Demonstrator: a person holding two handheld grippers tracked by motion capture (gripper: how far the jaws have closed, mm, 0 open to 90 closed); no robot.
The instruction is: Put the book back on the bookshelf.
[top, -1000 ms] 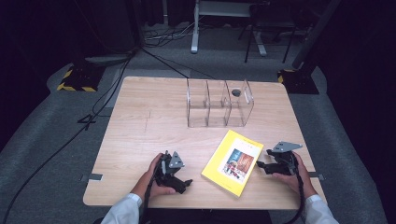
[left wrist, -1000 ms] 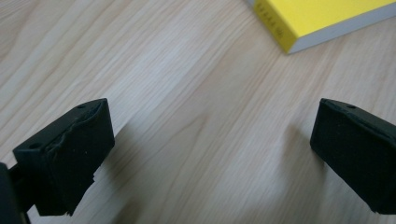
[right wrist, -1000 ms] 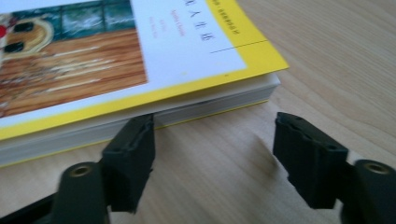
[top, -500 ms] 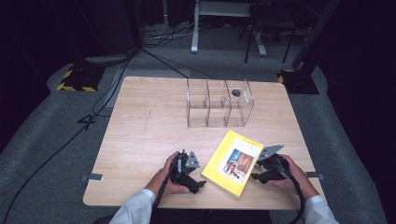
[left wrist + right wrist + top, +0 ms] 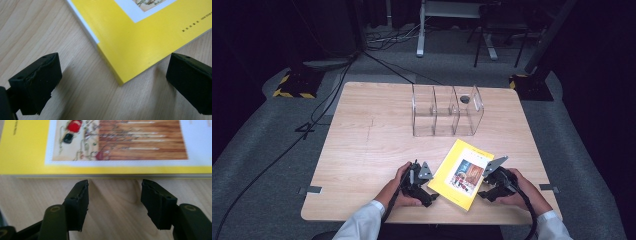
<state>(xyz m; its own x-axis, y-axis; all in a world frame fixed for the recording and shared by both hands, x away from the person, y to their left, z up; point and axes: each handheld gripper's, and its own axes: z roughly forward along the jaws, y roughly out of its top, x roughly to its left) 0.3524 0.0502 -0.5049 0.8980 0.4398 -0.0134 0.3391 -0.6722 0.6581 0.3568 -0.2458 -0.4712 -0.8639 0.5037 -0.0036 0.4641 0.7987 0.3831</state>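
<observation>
A yellow book (image 5: 463,172) with a picture on its cover lies flat near the table's front edge. My left gripper (image 5: 428,196) rests on the wood at the book's left corner, open, with the book's corner (image 5: 120,81) between its wide jaws. My right gripper (image 5: 484,190) sits at the book's right edge, open, its jaws just short of the book's long edge (image 5: 112,176). Neither gripper holds anything.
A clear plastic organiser (image 5: 447,110) with several compartments stands upright at the back middle of the wooden table (image 5: 362,145); a small dark object (image 5: 464,99) lies in its right compartment. Cables and stands lie on the floor beyond.
My left gripper has slid right up to the book's corner. My right gripper has moved left, closer to the book's right edge.
</observation>
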